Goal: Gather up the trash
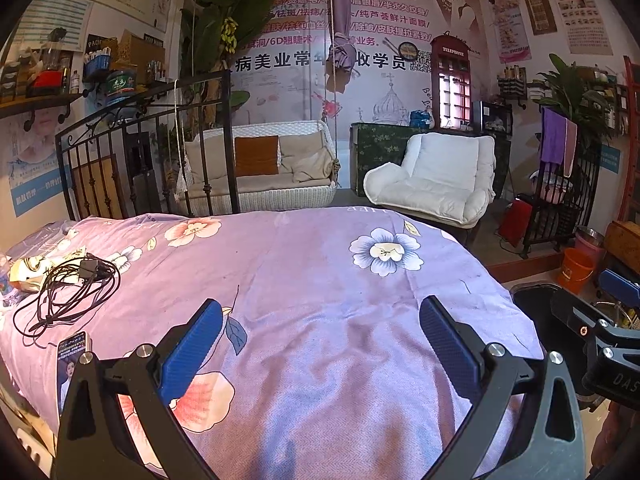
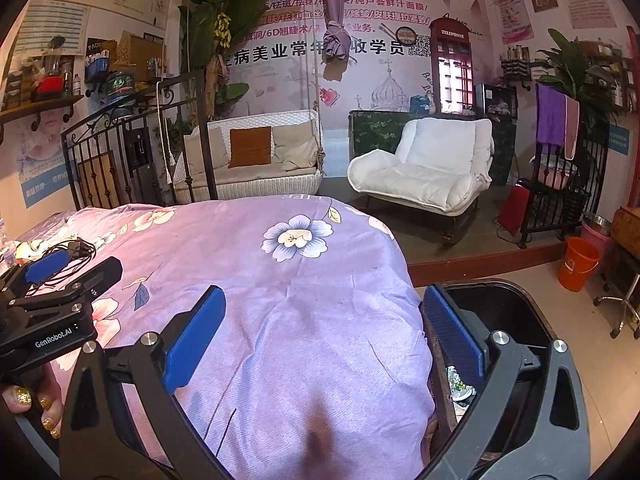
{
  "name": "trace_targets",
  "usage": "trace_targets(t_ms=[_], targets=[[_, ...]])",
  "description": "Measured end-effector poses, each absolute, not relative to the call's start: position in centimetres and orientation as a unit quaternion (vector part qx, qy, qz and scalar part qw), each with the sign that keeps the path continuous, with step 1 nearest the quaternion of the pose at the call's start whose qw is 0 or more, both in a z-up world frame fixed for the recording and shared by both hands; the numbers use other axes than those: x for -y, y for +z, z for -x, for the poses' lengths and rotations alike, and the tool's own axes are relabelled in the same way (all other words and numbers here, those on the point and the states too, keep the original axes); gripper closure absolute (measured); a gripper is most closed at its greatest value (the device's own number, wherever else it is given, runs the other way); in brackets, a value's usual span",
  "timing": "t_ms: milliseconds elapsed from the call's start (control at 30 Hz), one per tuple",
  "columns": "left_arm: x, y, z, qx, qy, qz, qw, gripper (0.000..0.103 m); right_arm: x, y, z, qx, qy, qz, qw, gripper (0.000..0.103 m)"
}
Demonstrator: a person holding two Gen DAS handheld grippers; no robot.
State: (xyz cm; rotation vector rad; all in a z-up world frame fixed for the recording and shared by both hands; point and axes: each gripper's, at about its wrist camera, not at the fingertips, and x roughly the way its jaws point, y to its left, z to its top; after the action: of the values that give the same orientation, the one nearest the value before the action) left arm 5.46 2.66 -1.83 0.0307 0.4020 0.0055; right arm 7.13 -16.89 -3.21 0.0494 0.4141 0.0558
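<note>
Jaws spread wide on both the left gripper (image 1: 320, 340) and right gripper (image 2: 324, 332), nothing held, hovering over the bed (image 1: 320, 264). Black trash bin (image 2: 516, 308) just off the bed's right edge, some crumpled trash (image 2: 460, 384) inside. Cable tangle (image 1: 68, 292) and phone (image 1: 72, 360) on the bed's left side.

Right gripper (image 2: 320, 332) hides much of the black bin (image 2: 500, 300); its crumpled contents (image 2: 460, 386) unidentifiable

"GenRobot.AI" on left gripper (image 2: 60, 276)
</note>
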Motion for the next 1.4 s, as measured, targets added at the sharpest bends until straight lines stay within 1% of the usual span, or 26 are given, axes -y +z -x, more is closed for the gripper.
trace_targets(t_ms=[1400], targets=[[-2.78,-1.92,-5.64,-0.204,0.001,-0.005,0.979,0.005,16.72,-3.22,-7.04,-0.209,0.032,-0.021,0.977,0.005]])
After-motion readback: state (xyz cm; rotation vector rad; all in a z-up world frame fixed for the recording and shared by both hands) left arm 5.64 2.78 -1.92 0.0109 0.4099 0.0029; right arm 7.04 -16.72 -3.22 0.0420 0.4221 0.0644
